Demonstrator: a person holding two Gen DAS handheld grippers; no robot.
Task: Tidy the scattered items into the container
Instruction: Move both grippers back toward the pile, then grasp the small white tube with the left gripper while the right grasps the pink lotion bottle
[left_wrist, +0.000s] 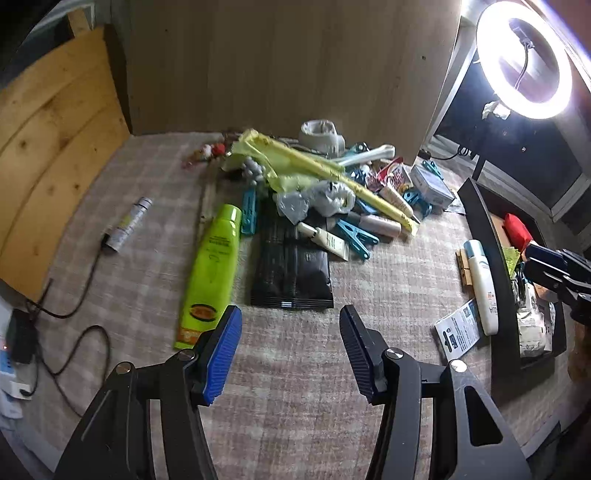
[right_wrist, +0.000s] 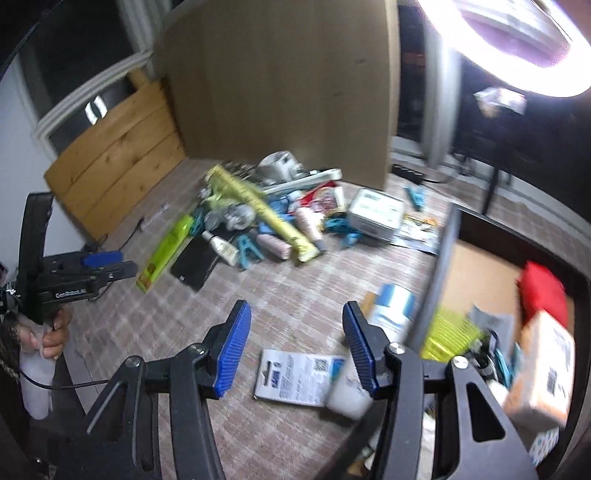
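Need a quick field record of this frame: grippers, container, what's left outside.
left gripper: open, holds nothing, above the checked cloth
right gripper: open, holds nothing, near the container's edge
container: dark tray on the right, already holds a red item and packets
nearest outside: white bottle and printed card, beside the tray wall
pile: clips, tubes, bags, mid-table
also loose: green tube, black pouch
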